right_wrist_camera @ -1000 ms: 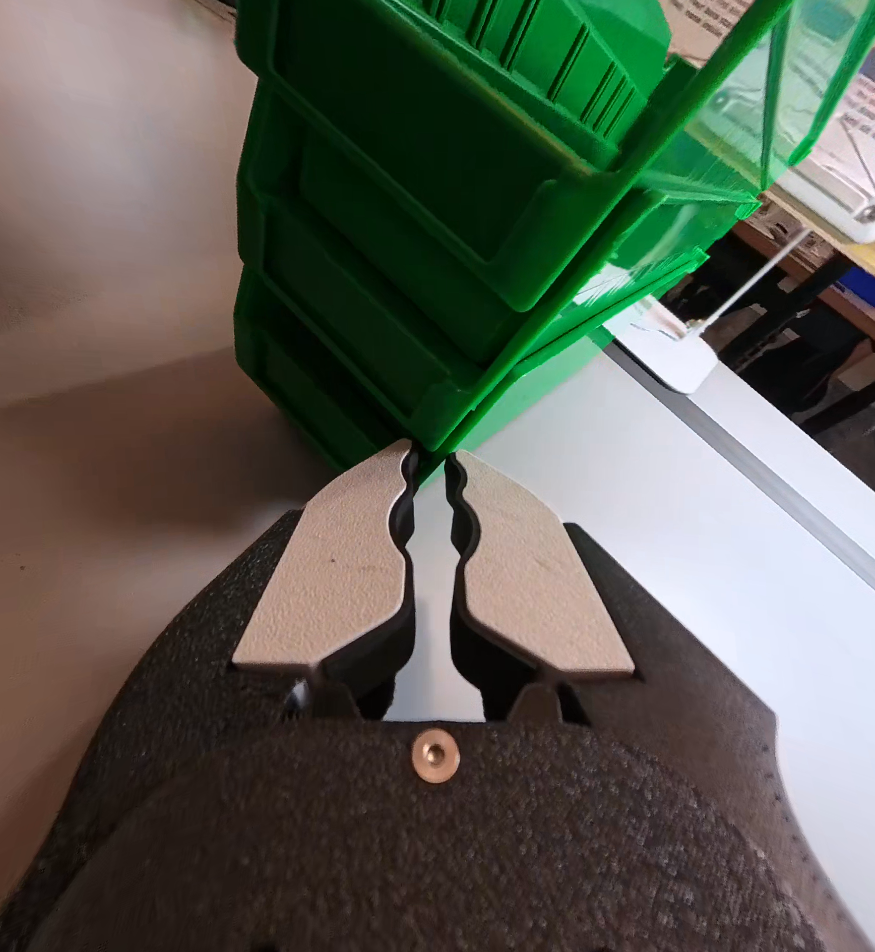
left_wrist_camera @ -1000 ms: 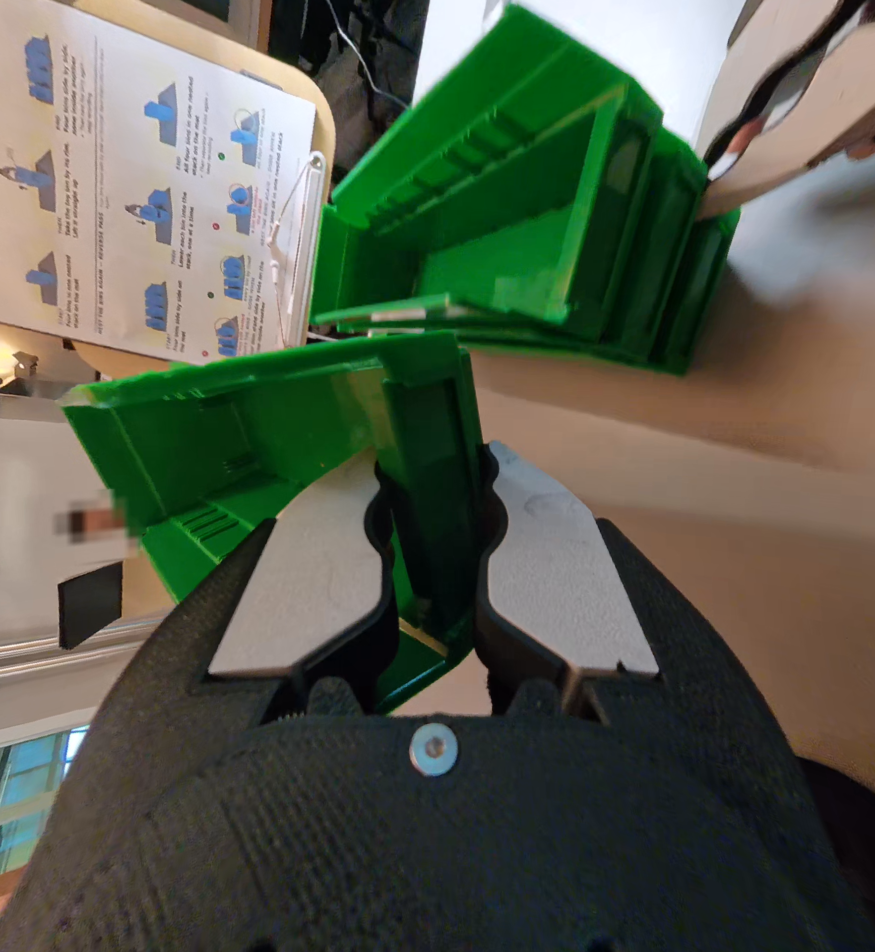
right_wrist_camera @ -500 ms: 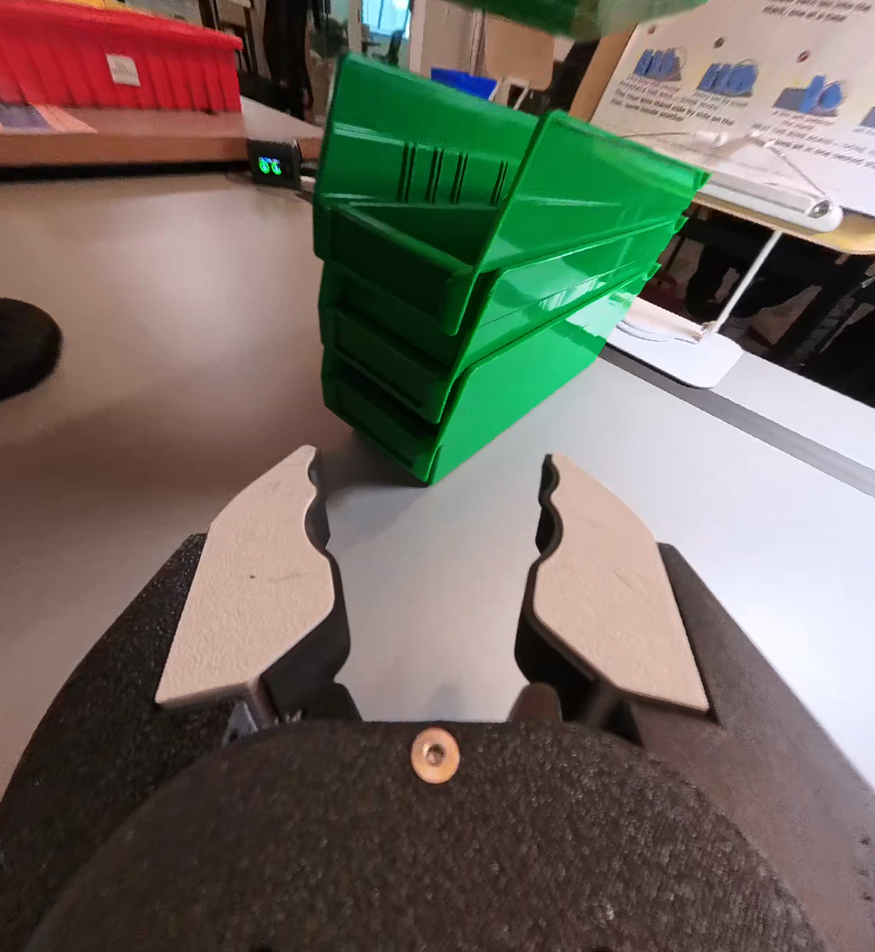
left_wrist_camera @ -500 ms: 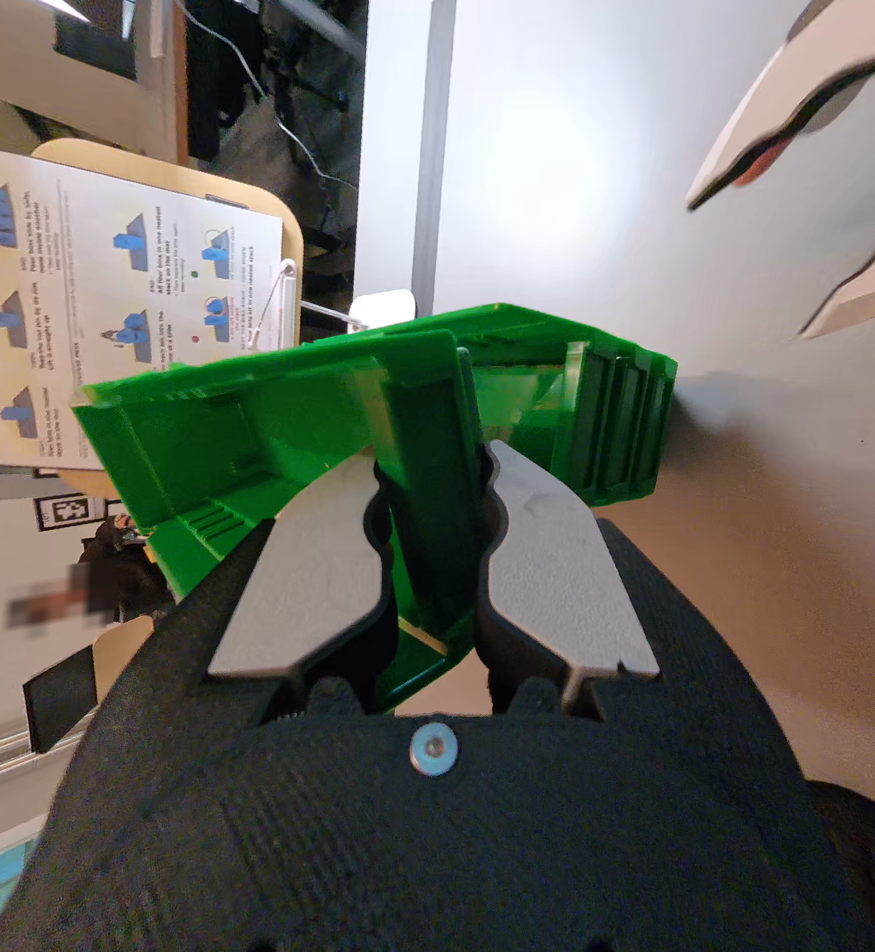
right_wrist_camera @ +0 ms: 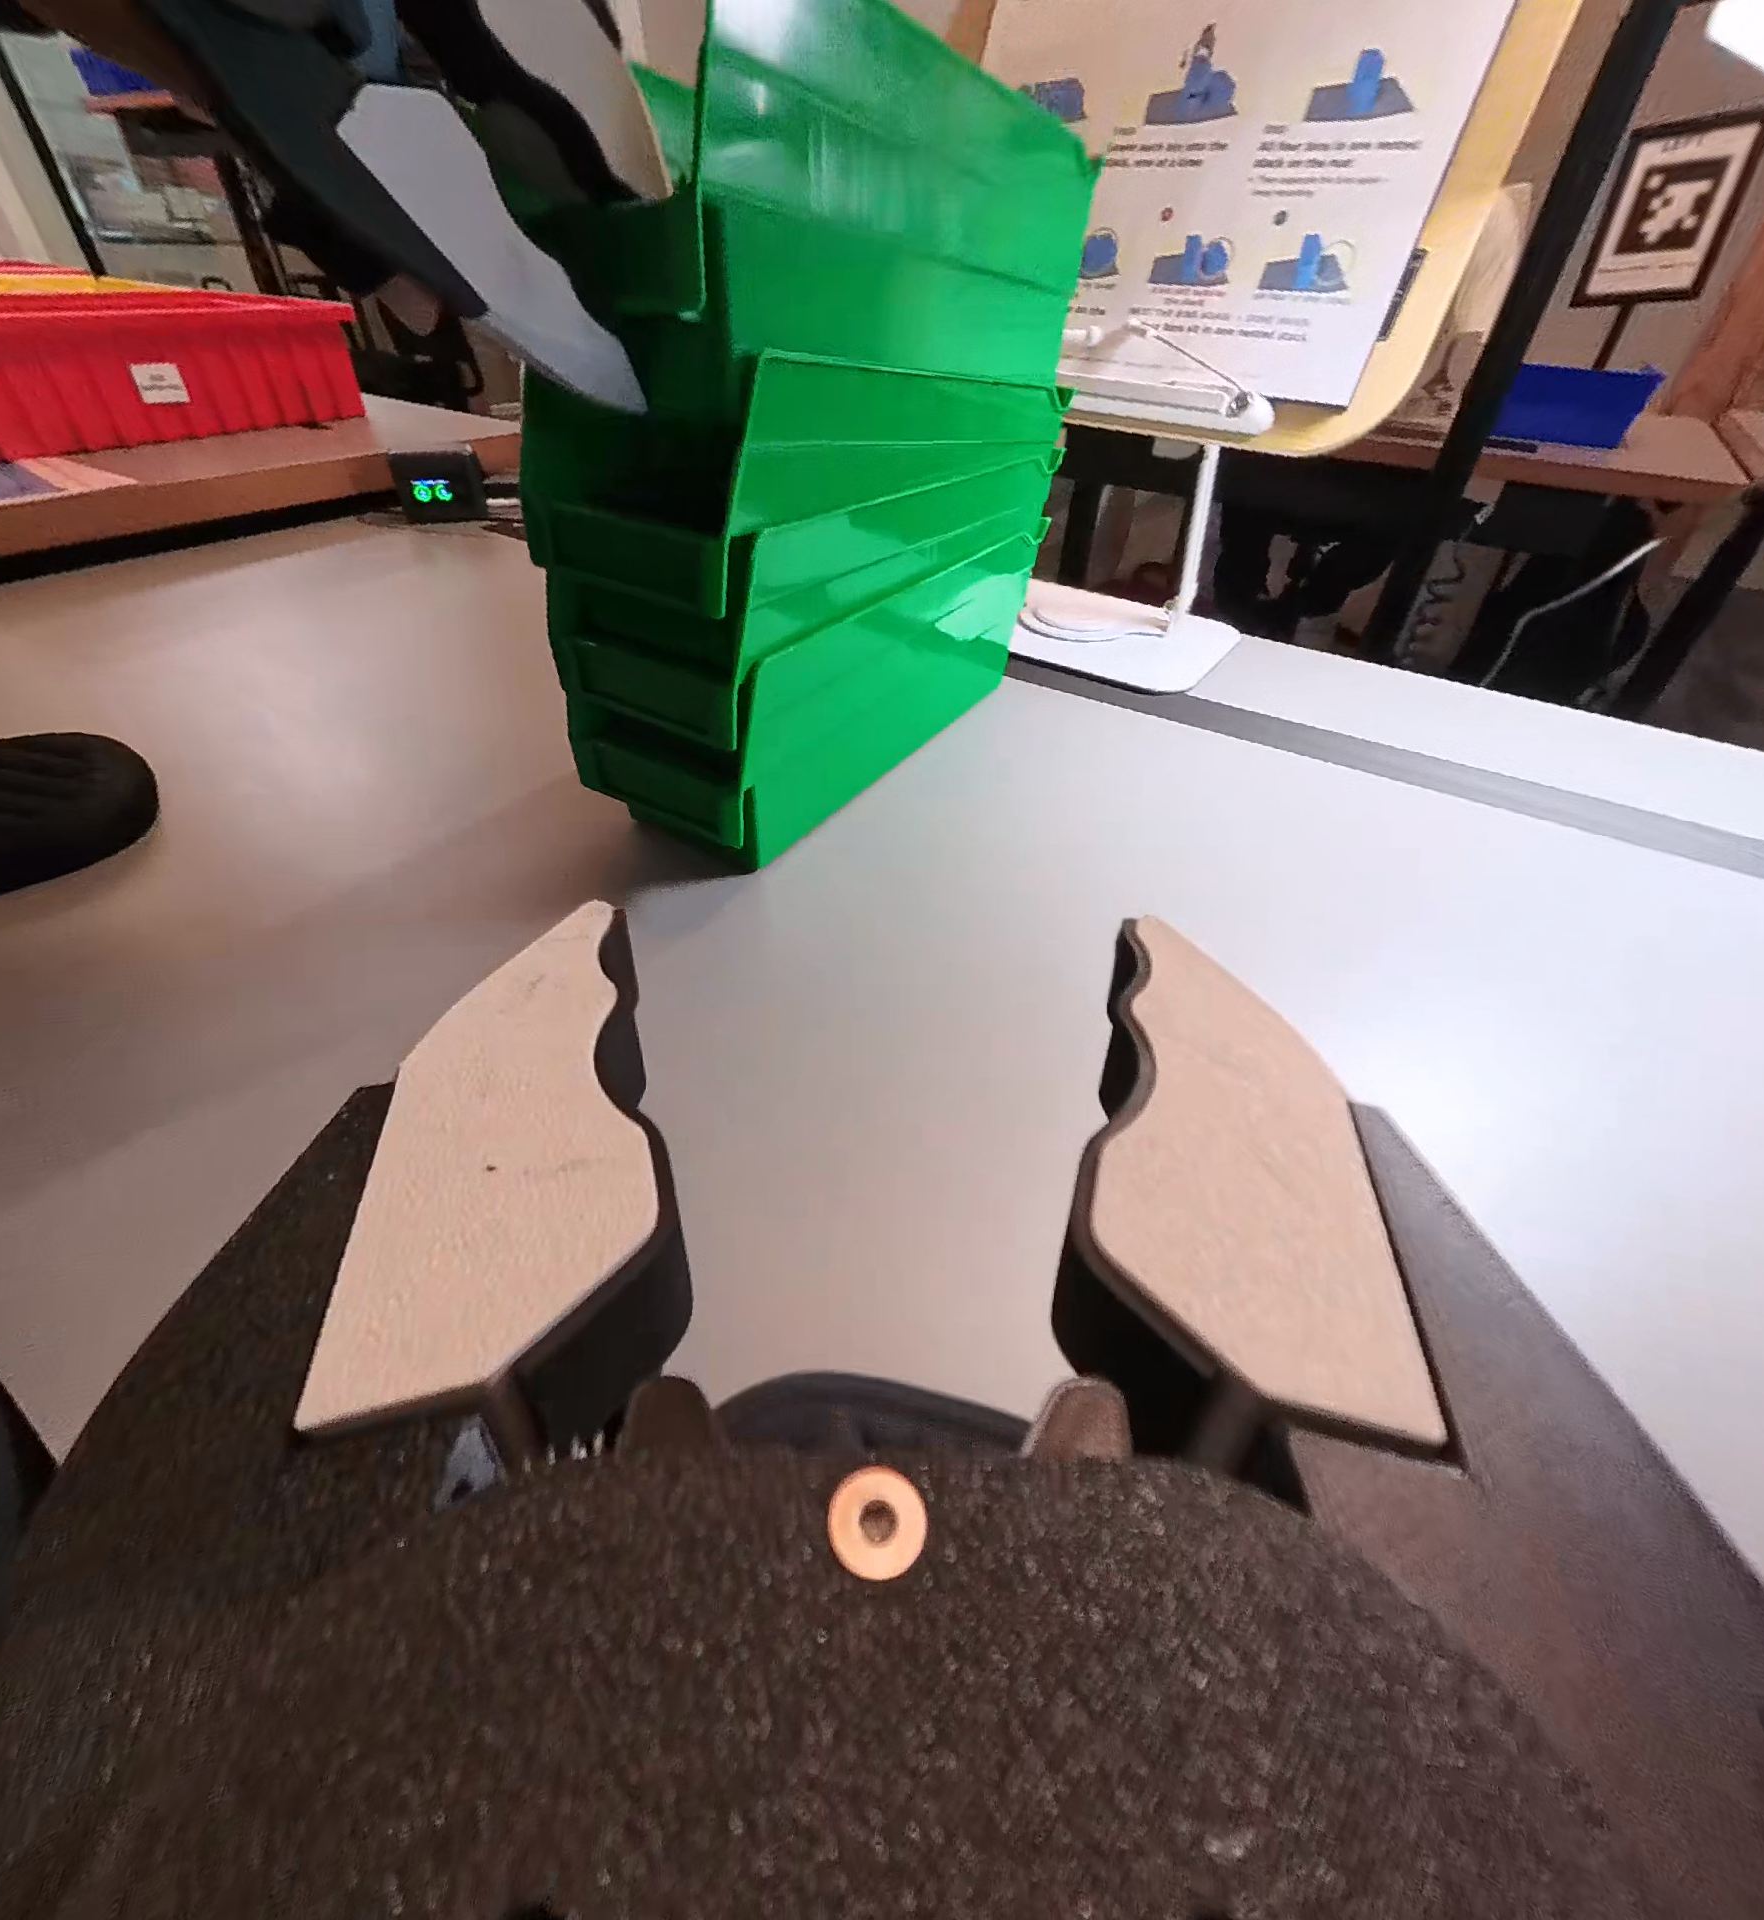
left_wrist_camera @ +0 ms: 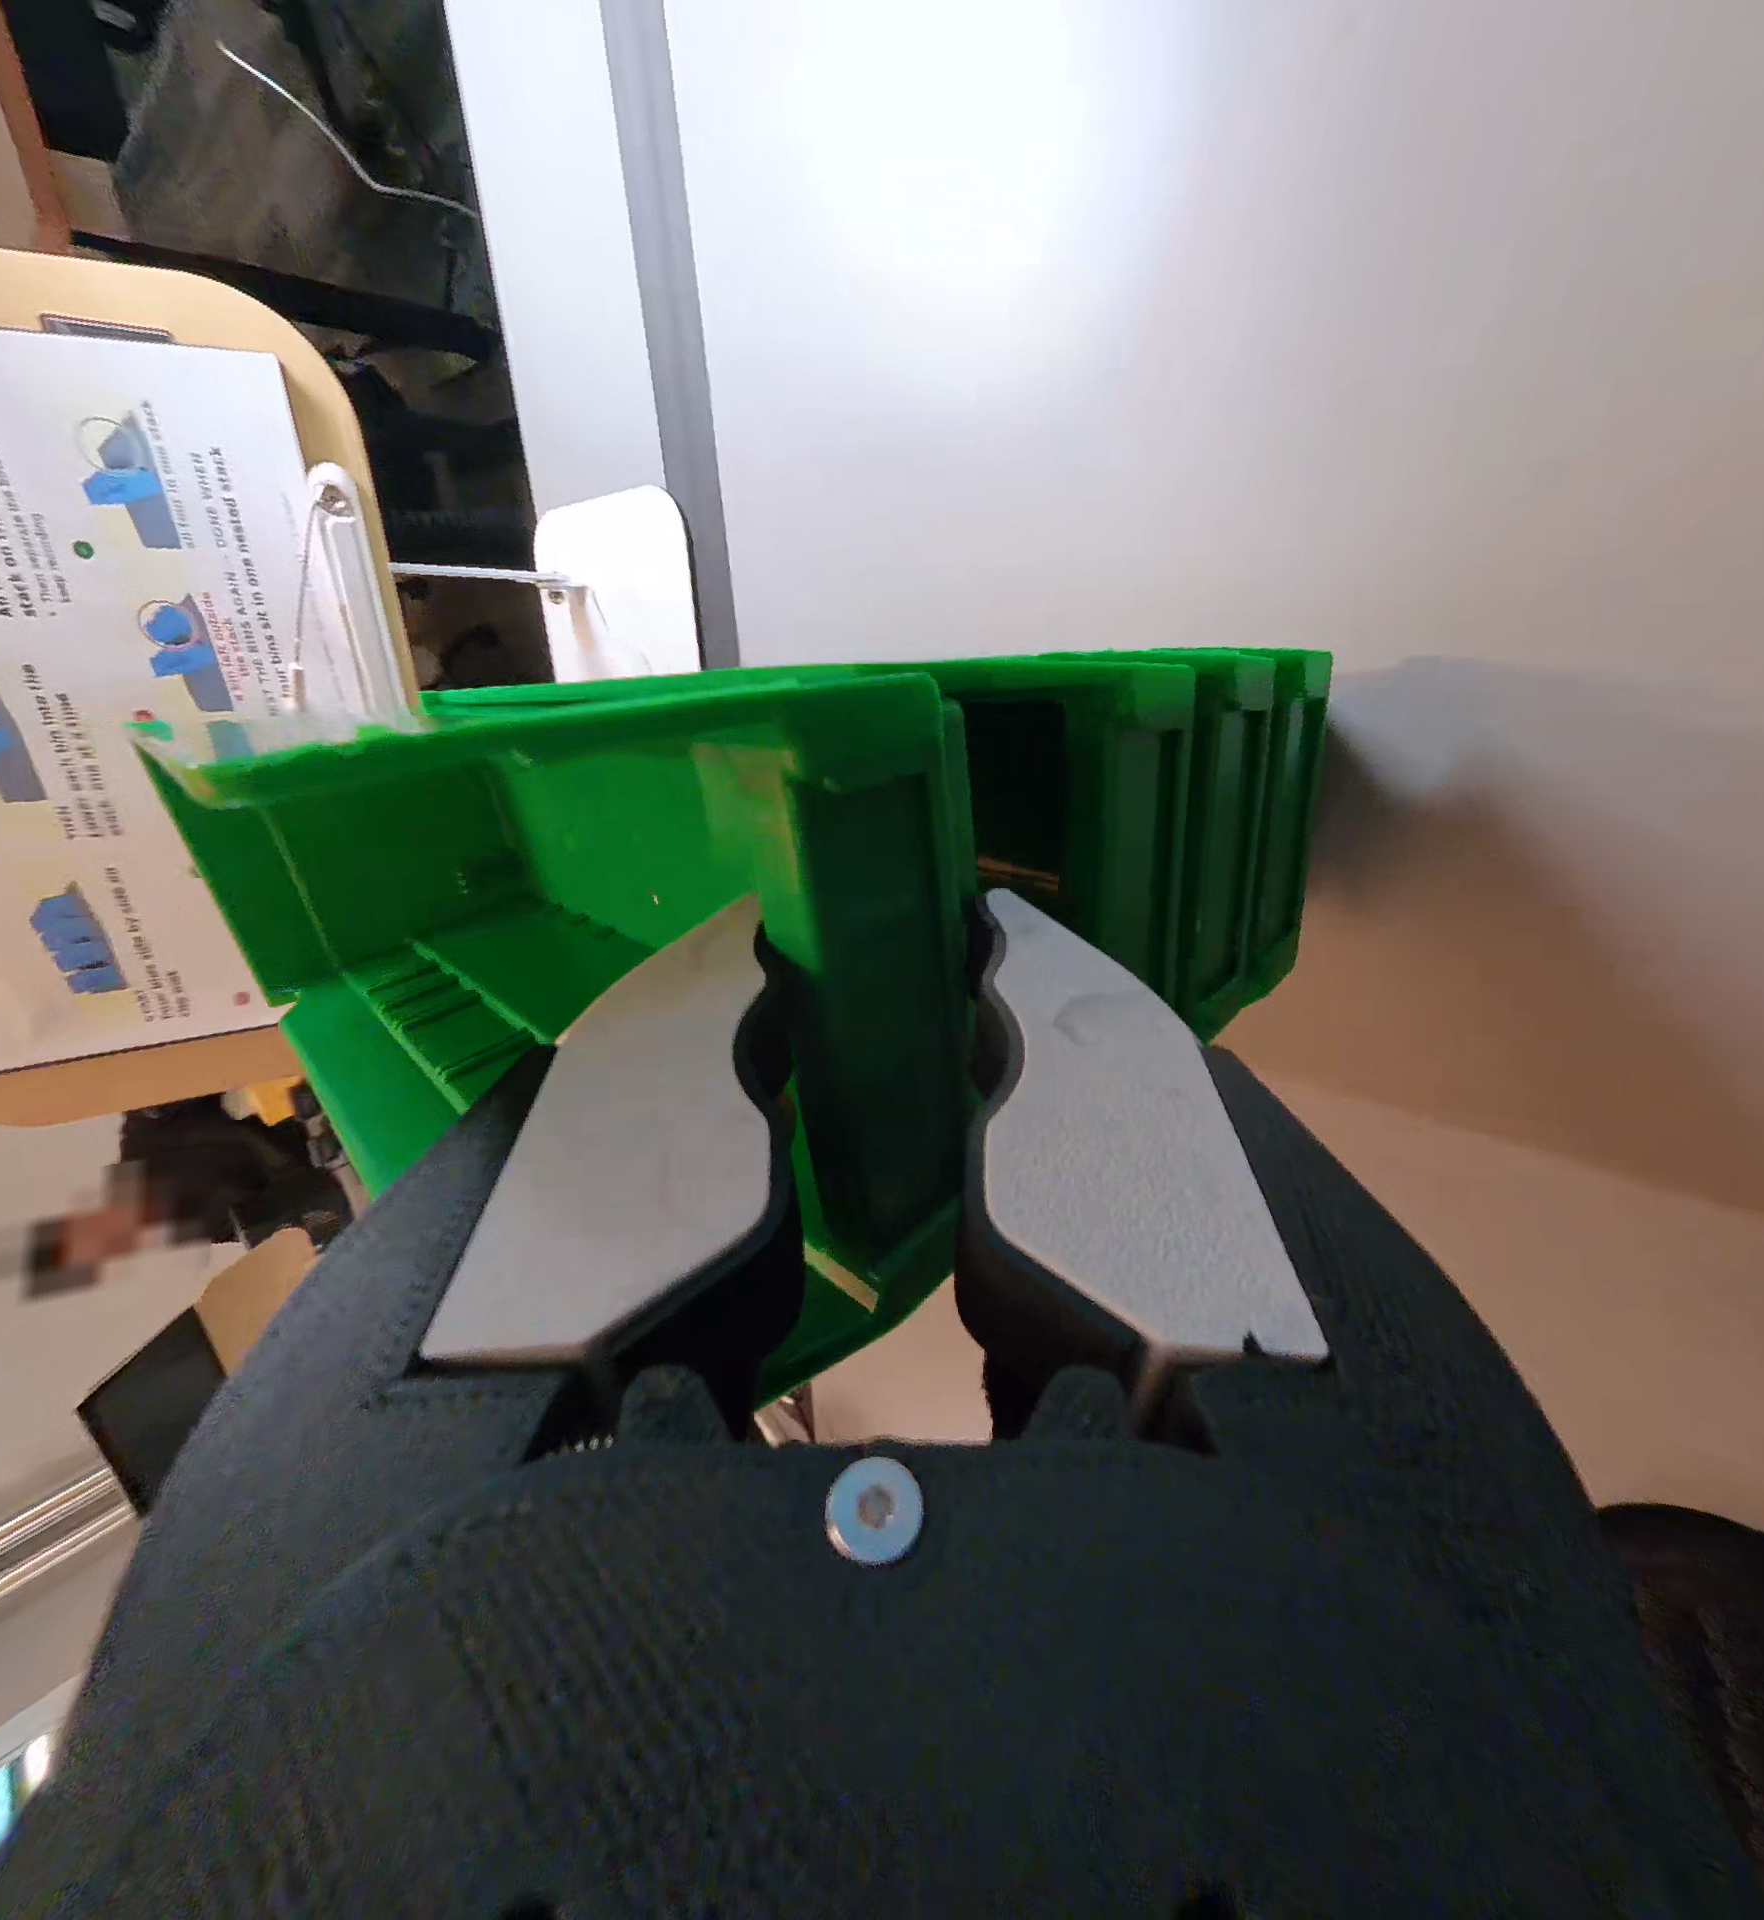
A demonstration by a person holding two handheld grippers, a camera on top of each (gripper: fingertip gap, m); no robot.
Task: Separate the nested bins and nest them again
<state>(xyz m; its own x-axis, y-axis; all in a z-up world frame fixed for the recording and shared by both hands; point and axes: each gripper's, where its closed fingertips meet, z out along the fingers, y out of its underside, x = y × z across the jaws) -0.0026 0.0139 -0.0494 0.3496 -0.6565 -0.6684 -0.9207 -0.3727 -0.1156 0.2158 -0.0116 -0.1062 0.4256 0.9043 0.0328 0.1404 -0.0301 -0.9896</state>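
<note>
Green plastic bins (right_wrist_camera: 805,582) stand nested in one stack near the middle of the pale counter (right_wrist_camera: 1273,987), four in all counting the top bin (left_wrist_camera: 587,894), which sits tilted in the mouth of the three below. The left gripper (left_wrist_camera: 873,966) has its fingers (left_wrist_camera: 639,1132) clamped on the front wall of that top bin; from the right wrist view it (right_wrist_camera: 556,239) reaches in from the upper left. The right gripper (right_wrist_camera: 873,997) hovers low over the counter, well short of the stack, its two fingers (right_wrist_camera: 504,1164) spread wide with nothing between them. Bare counter lies open on the stack's front and right sides. Behind the stack a white stand (right_wrist_camera: 1138,634) holds one instruction sheet (right_wrist_camera: 1273,177) near the counter's far edge. A red tray (right_wrist_camera: 119,364) sits on another surface at far left.
</note>
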